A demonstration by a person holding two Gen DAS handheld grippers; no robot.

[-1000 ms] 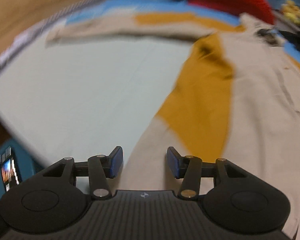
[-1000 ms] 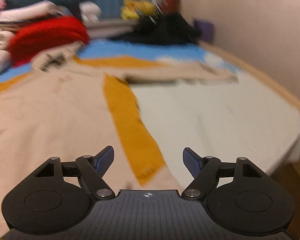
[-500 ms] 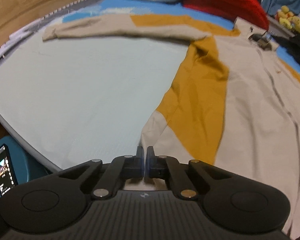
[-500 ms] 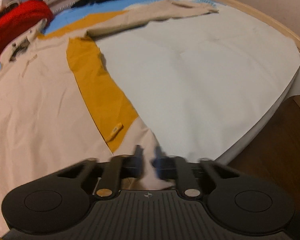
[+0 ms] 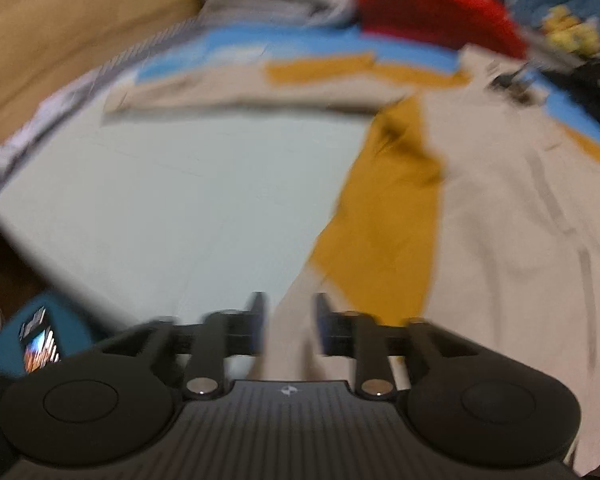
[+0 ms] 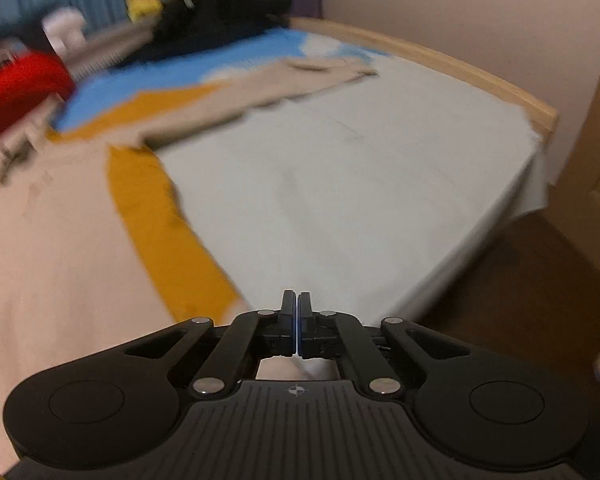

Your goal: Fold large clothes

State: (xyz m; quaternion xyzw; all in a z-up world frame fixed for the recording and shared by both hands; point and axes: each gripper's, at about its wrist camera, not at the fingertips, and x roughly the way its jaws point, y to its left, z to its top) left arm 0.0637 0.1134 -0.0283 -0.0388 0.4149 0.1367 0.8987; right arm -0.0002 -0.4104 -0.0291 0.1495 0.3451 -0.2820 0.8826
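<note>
**Hem corners, one grip slipping**

The beige-and-mustard garment (image 5: 500,208) lies spread on the bed (image 6: 340,184), soft and floppy; best taken by its hem corners. The right gripper (image 6: 297,326) is clamped on one corner. The left gripper (image 5: 288,320) has just parted, cloth between unpinched. Blur hides details.

Both wrist views look steeply down, sharing the shirt (image 5: 500,220).

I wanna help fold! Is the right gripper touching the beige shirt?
Cannot tell. Right wrist view: the right gripper is shut, beige shirt showing just behind its jaws, contact hidden.
</note>
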